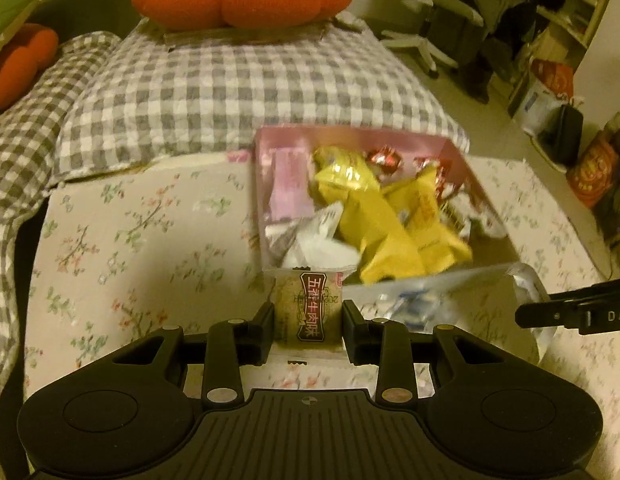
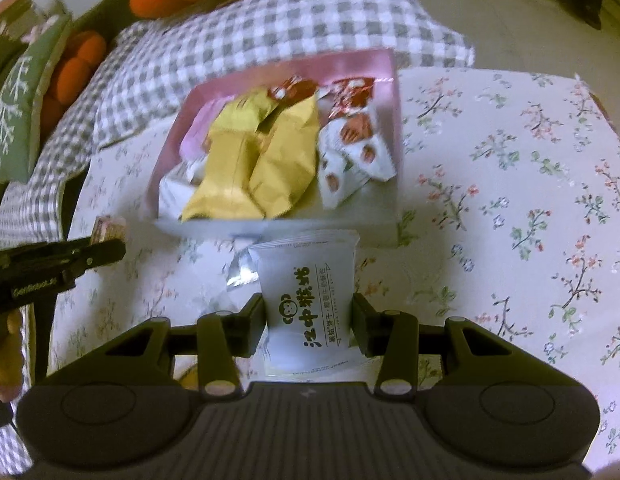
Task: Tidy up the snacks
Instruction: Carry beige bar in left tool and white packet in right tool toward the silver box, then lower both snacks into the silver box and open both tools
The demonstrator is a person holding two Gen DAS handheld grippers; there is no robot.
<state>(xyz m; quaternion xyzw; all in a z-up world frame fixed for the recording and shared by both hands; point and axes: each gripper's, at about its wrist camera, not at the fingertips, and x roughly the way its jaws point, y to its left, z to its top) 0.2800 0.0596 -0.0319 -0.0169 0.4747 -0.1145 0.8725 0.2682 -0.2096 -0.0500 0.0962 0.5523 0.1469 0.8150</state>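
A: Left side first. The left gripper (image 1: pixel 307 316) has its jaws narrowed onto a beige snack packet (image 1: pixel 307 308), pads pressing both edges, and it hangs just short of the pink box's (image 1: pixel 265 184) near wall.

B: And the box sits on the flowered tablecloth (image 1: pixel 141 232), already well stocked: yellow packets (image 1: pixel 374 216) heaped in the middle, white ones beside them, red ones at the far wall.

A: So the drop wants care. I'd carry the beige packet over the near wall to the box's barer left side, then let go low.

B: Moving right, the right gripper (image 2: pixel 308 316) is clamped on a white biscuit packet (image 2: pixel 310 300), also just short of the box's near wall.

A: Loose wrappers (image 2: pixel 239 270) lie on the cloth below that packet, outside the box.

B: Both grippers crowd the same wall. One at a time, I'd say, or they could clash over the box.
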